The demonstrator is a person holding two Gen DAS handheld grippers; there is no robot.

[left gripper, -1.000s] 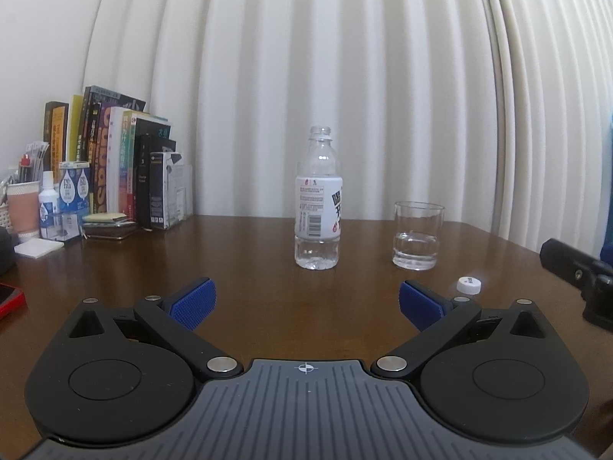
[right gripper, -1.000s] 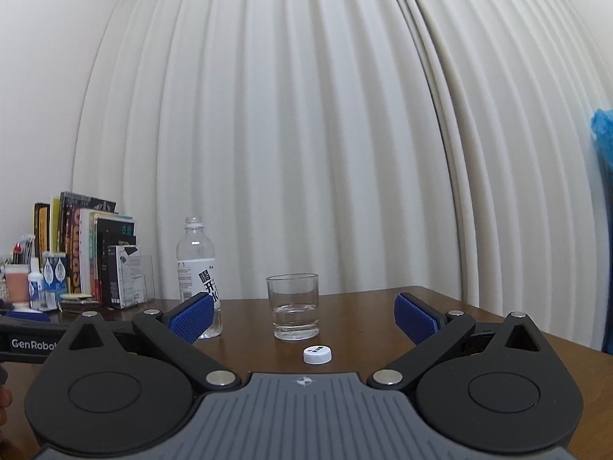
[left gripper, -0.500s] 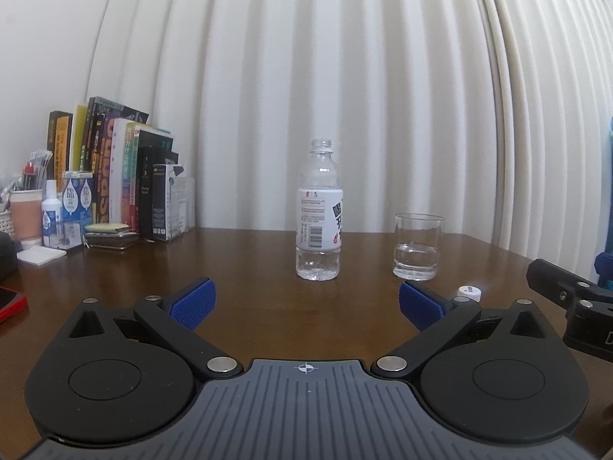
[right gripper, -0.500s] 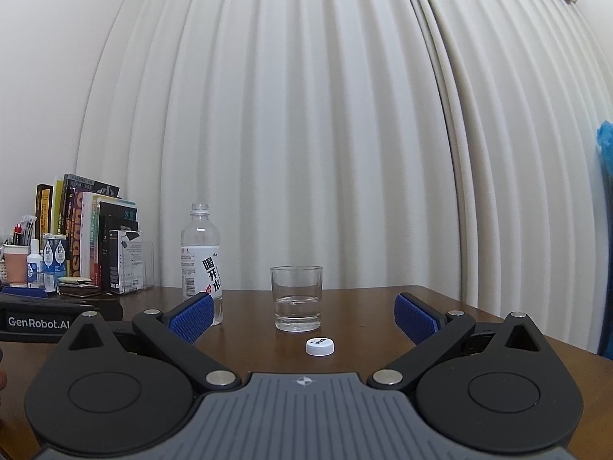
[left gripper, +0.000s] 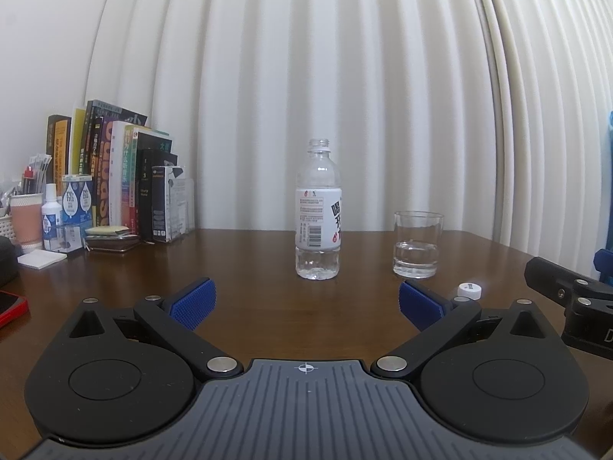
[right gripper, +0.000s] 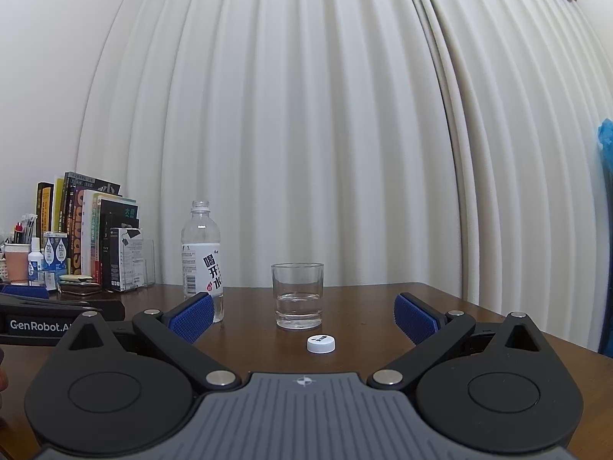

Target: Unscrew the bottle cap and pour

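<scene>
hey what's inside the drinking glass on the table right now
The drinking glass holds clear water filling roughly its bottom third; the rest is empty. Nothing else shows inside. The white bottle cap lies on the table in front of it, not in it.

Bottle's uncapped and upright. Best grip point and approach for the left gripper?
Grip the bottle around its labelled middle, coming in level from the front with the left gripper. It stands upright, dead ahead between the open fingers; the body is straight-sided there, the neck narrows above. The glass stands apart on the right.
</scene>
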